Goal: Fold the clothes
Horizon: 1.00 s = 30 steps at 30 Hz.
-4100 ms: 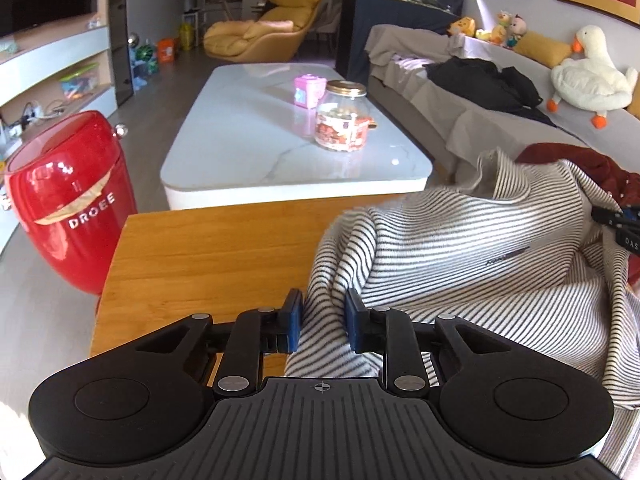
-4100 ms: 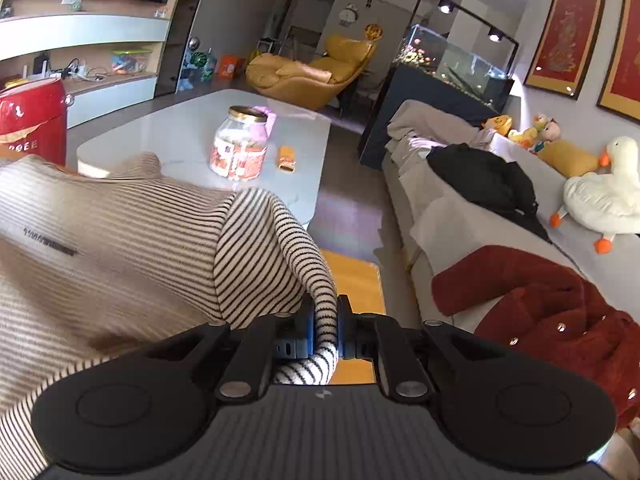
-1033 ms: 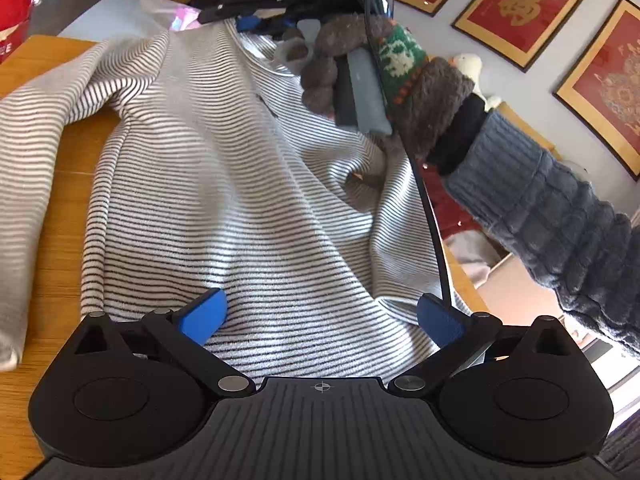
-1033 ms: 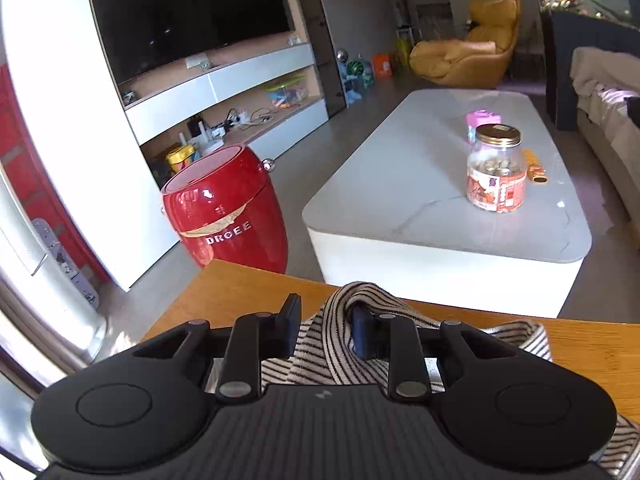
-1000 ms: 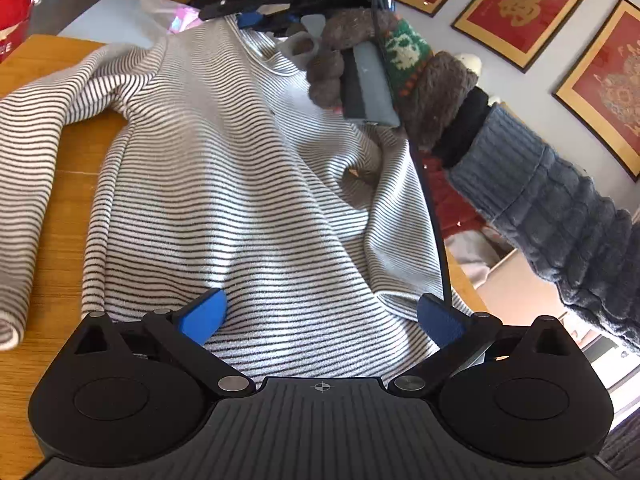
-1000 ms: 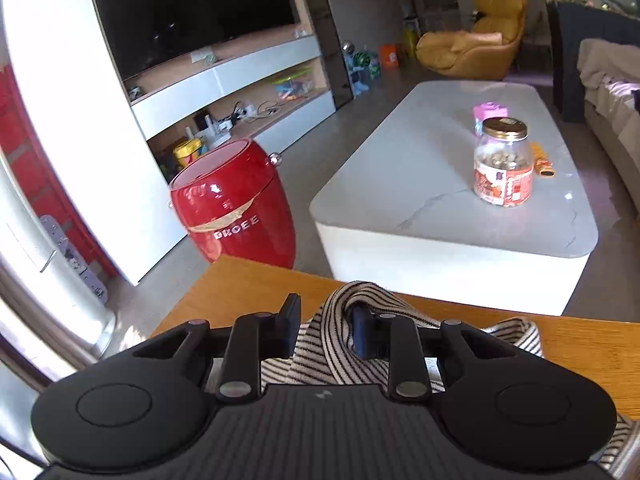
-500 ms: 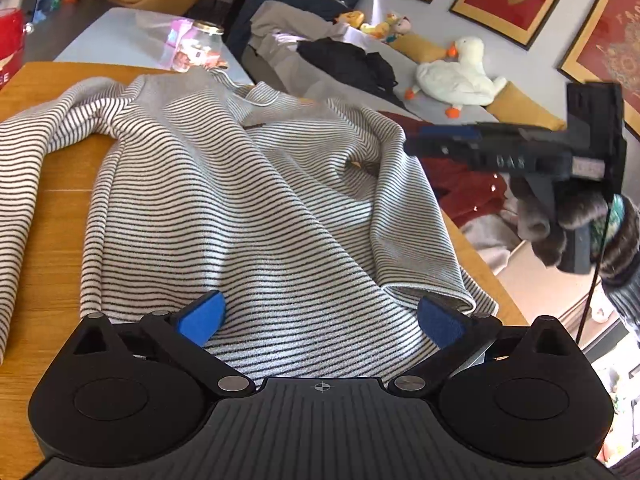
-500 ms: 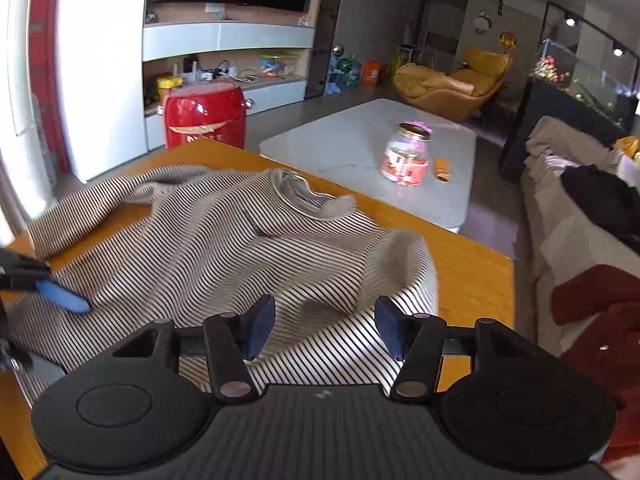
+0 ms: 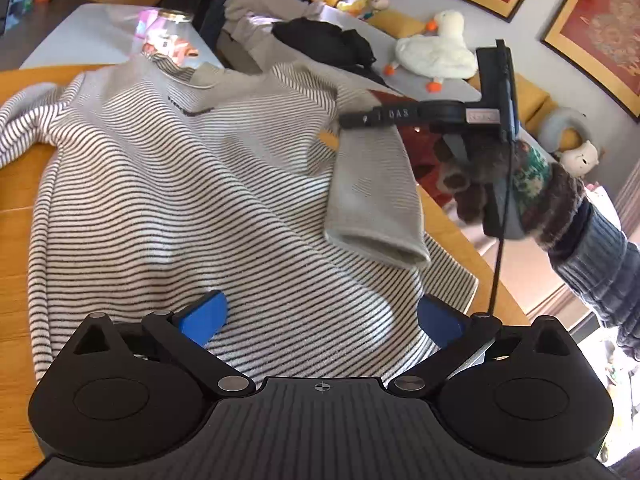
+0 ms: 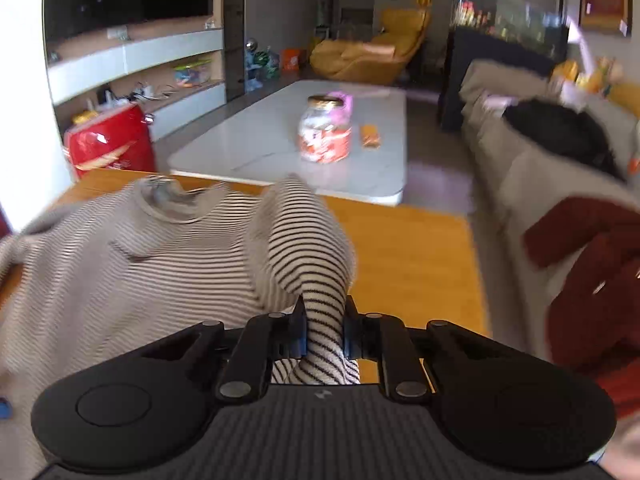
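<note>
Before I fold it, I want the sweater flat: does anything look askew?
Yes. The right sleeve is lifted off the striped sweater, pinched in the right gripper, cuff dangling. The left sleeve trails sideways across the wooden table.

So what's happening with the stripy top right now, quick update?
Left gripper open, hovering over striped sweater. Right gripper shut on its sleeve, lifted. Sweater spread on wooden table. Nothing in the way.

Raised sleeve (image 9: 376, 184) blocks right; bare table (image 10: 408, 256) beyond.

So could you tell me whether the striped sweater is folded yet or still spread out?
Mostly spread: the striped sweater lies flat on the wooden table, with only its right sleeve lifted by the right gripper.
</note>
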Motion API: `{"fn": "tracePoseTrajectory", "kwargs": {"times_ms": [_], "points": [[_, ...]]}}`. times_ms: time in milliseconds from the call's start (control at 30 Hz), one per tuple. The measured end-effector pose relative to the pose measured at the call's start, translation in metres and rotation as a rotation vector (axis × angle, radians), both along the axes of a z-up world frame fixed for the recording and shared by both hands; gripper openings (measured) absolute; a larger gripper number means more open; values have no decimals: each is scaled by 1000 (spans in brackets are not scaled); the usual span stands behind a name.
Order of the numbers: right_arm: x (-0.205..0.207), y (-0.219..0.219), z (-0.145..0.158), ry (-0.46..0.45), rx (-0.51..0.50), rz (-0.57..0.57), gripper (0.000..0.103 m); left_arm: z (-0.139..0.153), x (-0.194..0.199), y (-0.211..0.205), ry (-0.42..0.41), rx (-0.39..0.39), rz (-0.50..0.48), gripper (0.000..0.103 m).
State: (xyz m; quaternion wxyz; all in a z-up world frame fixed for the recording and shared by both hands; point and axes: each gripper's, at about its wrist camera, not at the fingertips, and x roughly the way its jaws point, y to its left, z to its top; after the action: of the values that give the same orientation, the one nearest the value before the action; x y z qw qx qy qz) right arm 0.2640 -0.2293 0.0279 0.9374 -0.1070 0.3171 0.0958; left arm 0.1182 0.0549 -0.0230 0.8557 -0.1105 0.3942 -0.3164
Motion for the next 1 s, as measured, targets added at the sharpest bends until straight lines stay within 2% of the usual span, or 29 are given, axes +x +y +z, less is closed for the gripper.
{"fn": "tracePoseTrajectory", "kwargs": {"times_ms": [67, 133, 167, 233, 300, 333, 367, 433, 467, 567, 667, 733, 900, 1000], "points": [[22, -10, -3, 6, -73, -62, 12, 0, -1, 2, 10, -8, 5, 103], [34, -22, -10, 79, -26, -85, 13, 0, -2, 1, 6, -4, 6, 103], [33, -22, -15, 97, -35, -77, 13, -1, -4, 0, 2, 1, 7, 103], [23, -18, -20, 92, -59, -41, 15, 0, -8, 1, -6, 6, 8, 103], [9, -20, -16, 84, -34, -46, 23, 2, -12, 2, -20, 27, 8, 103], [2, -22, -12, 79, -15, -56, 32, 2, -14, 3, -28, 37, 8, 103], [-9, -24, -6, 56, -6, -53, 38, 5, -17, 4, -42, 68, 11, 103], [-33, -21, 9, -1, -21, -12, 44, 12, -25, 10, -82, 136, 25, 103], [-45, -19, 15, -21, -22, 20, 47, 18, -31, 15, -121, 195, 49, 103], [-79, -14, 31, -34, 17, 114, 47, 31, -44, 38, -213, 365, 121, 103], [-113, -6, 32, -23, 19, 193, 47, 39, -55, 67, -232, 487, 188, 103], [-134, 2, 26, -7, -2, 237, 47, 42, -57, 82, -215, 510, 242, 103], [-162, 15, -7, 24, -130, 255, 49, 47, -57, 93, -201, 412, 279, 103], [-152, 16, -21, 17, -150, 219, 49, 48, -51, 81, -210, 349, 255, 103]]}}
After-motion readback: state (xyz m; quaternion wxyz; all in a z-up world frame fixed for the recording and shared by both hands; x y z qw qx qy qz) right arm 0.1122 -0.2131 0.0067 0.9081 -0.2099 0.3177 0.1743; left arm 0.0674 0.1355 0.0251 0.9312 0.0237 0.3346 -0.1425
